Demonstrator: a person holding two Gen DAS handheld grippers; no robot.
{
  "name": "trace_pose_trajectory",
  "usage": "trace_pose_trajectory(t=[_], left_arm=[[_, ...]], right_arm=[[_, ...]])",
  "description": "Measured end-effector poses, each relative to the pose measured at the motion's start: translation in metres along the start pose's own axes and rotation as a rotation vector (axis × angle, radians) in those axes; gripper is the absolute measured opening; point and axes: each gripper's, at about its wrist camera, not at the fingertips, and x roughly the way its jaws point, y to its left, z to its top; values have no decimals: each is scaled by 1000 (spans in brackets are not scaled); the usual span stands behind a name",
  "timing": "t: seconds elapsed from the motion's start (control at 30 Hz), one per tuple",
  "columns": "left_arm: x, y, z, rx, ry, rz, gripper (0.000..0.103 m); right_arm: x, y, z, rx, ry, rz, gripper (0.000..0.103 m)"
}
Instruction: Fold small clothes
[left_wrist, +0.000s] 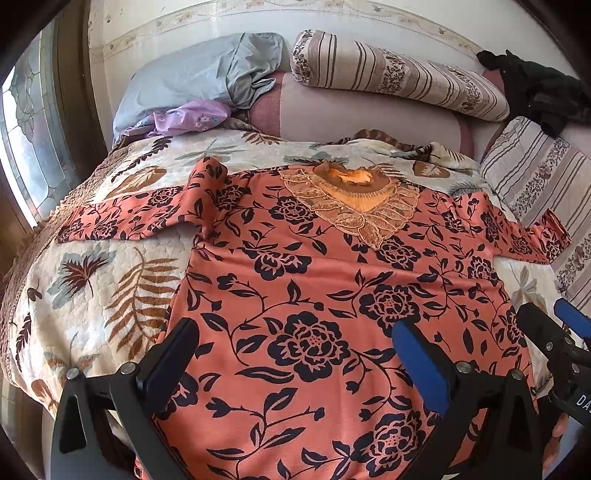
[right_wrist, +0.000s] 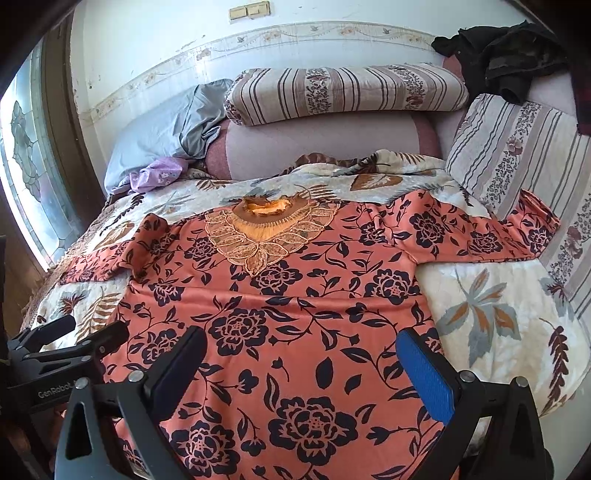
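An orange top with dark flowers (left_wrist: 303, 280) (right_wrist: 288, 302) lies spread flat, front up, on a leaf-print bedspread (left_wrist: 92, 280) (right_wrist: 491, 306). Its lace neckline (left_wrist: 354, 199) (right_wrist: 269, 229) points to the far side and both sleeves (left_wrist: 122, 214) (right_wrist: 480, 229) are stretched outwards. My left gripper (left_wrist: 295, 354) hangs open above the lower left part of the top, nothing between its fingers. My right gripper (right_wrist: 301, 365) is open above the lower right part, also holding nothing. Each gripper shows at the edge of the other's view (left_wrist: 561, 339) (right_wrist: 62, 350).
Striped pillows (left_wrist: 399, 74) (right_wrist: 524, 162) lie at the far end and along the right side. A grey-blue pillow (left_wrist: 192, 77) and a lilac cloth (left_wrist: 188, 118) sit at the far left. Dark clothing (right_wrist: 506, 55) is piled at the far right. A window (left_wrist: 33, 129) is on the left.
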Motion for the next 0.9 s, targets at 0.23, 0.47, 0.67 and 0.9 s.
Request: trace_pose_trajectory(t=[0.23,0.47,0.67,0.9], left_arm=[[2,0,0,3,6,4,103],[6,-1,1,0,14,5,103],[7,-4,1,7,13,2,103],[8,-6,2,14,14,0,103]], right_arm=[[7,1,-1,-4,10,2,103],[8,2,-1,-13,11,-7,103],[9,-3,1,-6,11,-15,103],[11,-6,2,0,10,-15,103]])
